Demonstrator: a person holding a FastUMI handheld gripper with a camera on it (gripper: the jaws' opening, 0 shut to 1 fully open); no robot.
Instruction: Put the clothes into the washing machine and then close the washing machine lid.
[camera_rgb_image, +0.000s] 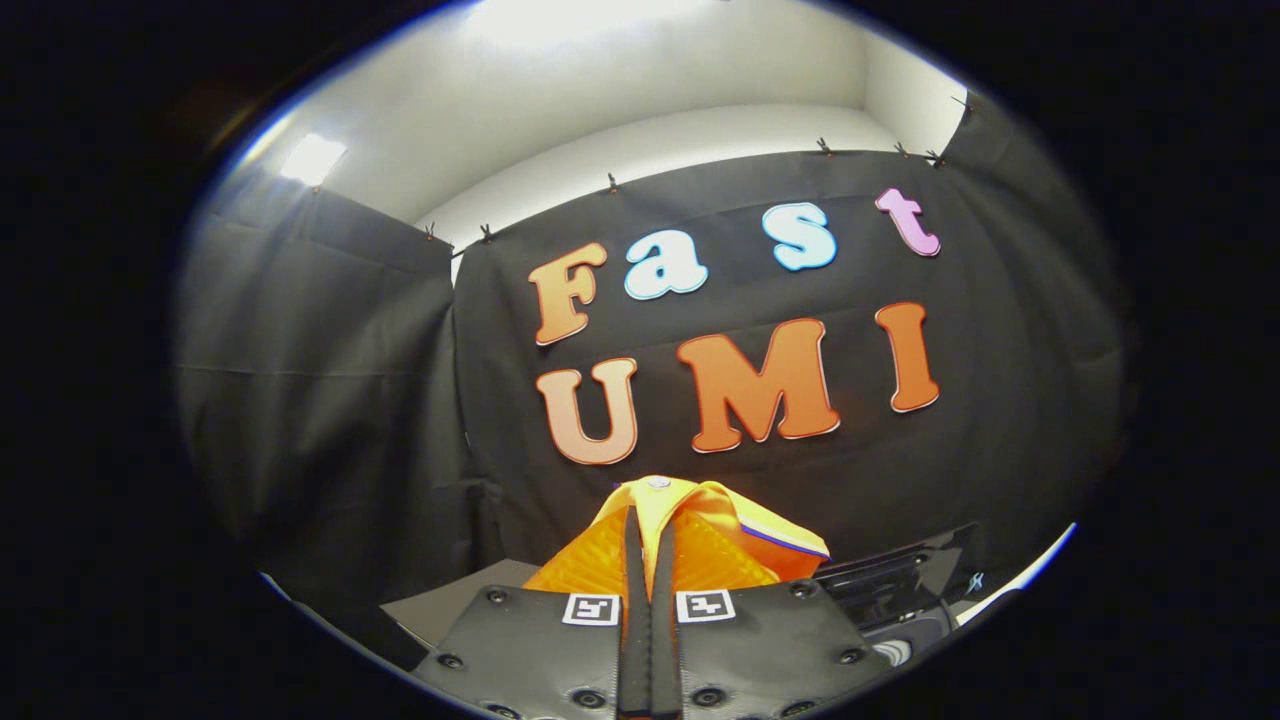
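Observation:
My gripper (648, 520) is shut on an orange and yellow garment (725, 525). Its two black fingers (632, 600) stand almost together, and the cloth bunches up around and beyond their tips. The garment is lifted, with the black booth wall behind it. Below and to the right of the fingers lies the dark glossy top of the washing machine (900, 585). Whether its lid is up or down cannot be told from here.
A grey surface (455, 605) lies low to the left of the fingers. Black cloth walls close the booth ahead and to the left. A white edge (1020, 575) runs along the far right of the machine.

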